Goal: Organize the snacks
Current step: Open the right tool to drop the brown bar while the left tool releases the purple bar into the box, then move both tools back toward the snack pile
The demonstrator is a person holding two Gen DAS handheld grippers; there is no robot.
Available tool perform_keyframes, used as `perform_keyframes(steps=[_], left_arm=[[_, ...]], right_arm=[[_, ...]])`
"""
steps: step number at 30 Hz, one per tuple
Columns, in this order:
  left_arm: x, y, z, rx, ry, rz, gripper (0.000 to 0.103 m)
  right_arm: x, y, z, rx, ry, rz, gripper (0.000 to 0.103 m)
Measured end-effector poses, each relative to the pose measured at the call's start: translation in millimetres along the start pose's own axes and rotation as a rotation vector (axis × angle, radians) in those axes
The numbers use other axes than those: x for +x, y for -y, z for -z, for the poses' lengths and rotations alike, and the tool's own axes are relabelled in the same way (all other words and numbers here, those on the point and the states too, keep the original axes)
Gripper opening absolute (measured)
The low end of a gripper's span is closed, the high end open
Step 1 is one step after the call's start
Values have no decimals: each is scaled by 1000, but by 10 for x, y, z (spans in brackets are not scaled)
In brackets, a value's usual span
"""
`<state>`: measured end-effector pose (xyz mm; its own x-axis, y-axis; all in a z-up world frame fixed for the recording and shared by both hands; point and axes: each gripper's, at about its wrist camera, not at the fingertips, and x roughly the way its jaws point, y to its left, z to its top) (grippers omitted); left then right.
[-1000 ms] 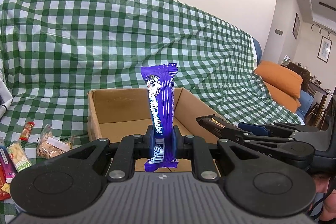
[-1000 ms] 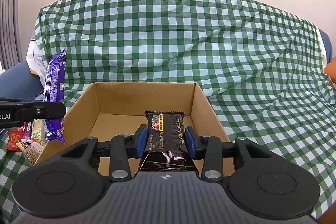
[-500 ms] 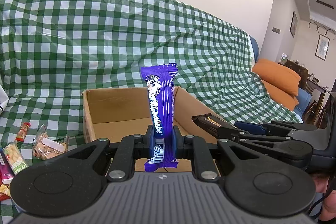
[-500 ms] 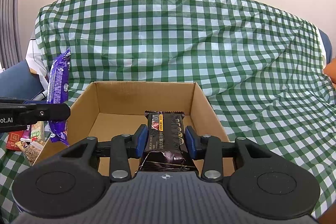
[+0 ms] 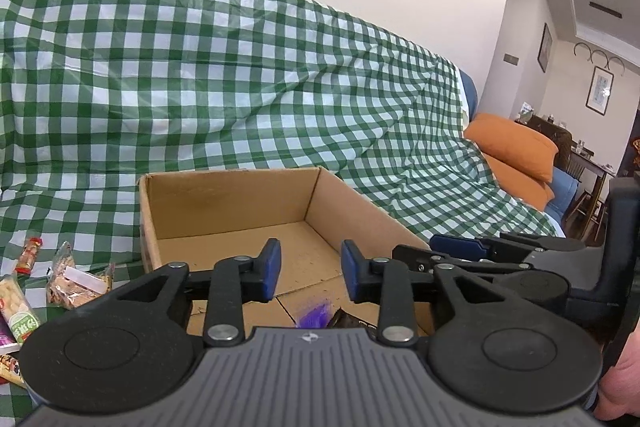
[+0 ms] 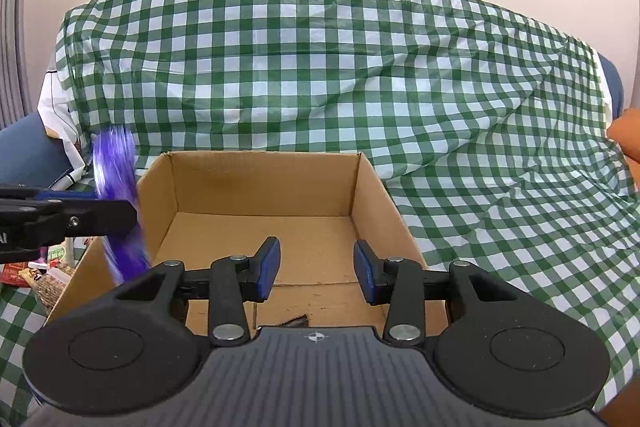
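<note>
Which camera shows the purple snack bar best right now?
The right wrist view: the purple snack bar shows nearly full length, though motion-blurred, by the left gripper at the cardboard box's left wall. The left wrist view shows only a blurred purple tip just above the camera housing, between that gripper's open jaws.

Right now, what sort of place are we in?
Most likely a home living room: a sofa under a green checked cloth, orange cushions at its end, framed pictures on the wall, and a dining table with chairs beyond.
</note>
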<state>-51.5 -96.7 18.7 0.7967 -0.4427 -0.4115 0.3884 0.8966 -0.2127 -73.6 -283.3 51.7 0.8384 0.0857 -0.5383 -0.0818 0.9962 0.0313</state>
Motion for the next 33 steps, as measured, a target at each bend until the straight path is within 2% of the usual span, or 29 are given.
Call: perform_keyframes(steps=[2,10,13,15,16,19,23,25,27,30,31,33], left_arm=[[-9,-17,-2,-6,2,-7,43],[-151,12,42,77,82,-57,44],[-237,-39,54,88,77,-67,44],[-291,-164,17,59,44,-68,44],[-310,-251,-18,35,23,-61,41],[-367,-598,-146,-23,-27,-106,18],[-422,-1184,-264,-92,-101,-225,11],[-462,-1527,-239,-166,-133,-280,11],[-541,-1854,-116,-271,-160,-311,11],[-620,-2293,82,-510,-263,-380,11],[-637,-2422,155,-600,-283,-382,11],[-630,-2601,281,-733,-318,-375,11]], right_arm=[[8,-35,3,-14,3,13,46],[-3,-137,2,-29,65,60,52],[-21,-129,-8,23,95,61,59],[-14,-142,-14,45,93,63,61],[-1,-156,-17,51,87,65,61],[24,-196,-21,75,69,67,61],[24,-265,-23,93,28,11,61],[3,-327,-13,73,19,-17,60],[-19,-405,0,48,16,-53,55],[-64,-561,30,-6,23,-115,41],[-73,-621,42,-19,25,-139,36],[-73,-741,43,-33,30,-191,35]])
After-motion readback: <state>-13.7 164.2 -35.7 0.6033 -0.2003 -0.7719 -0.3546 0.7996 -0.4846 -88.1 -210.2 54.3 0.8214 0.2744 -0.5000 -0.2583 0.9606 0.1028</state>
